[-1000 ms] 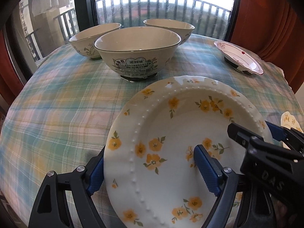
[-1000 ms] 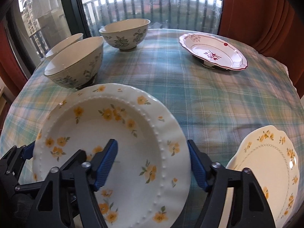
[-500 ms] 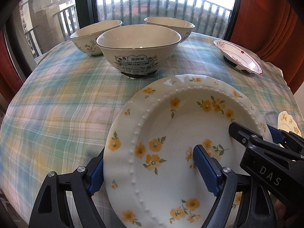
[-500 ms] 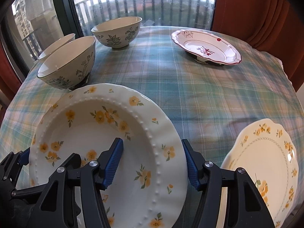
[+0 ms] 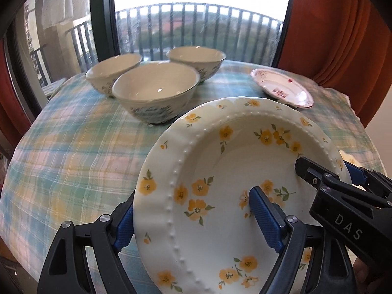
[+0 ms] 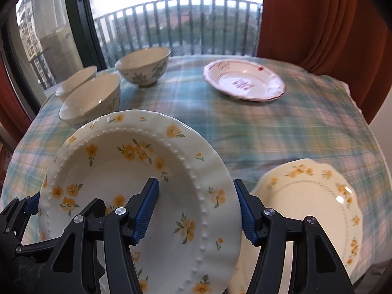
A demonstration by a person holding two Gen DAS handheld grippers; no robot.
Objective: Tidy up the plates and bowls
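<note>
Plate [image 5: 220, 196] is glazed, slippery and breakable; your left gripper [image 5: 193, 218] and right gripper [image 6: 196, 208] each clamp opposite rims.

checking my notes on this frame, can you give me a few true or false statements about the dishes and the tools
1. Both tools grip the same yellow-flower plate. True: the left tool and right tool clamp opposite rims.
2. Three bowls stand on the table. True.
3. The red-trimmed plate is stacked inside a bowl. False: it sits alone on the plaid tablecloth.
4. A scalloped plate lies right of the held plate. True.
5. The bowls hold food. False: they look empty.
</note>
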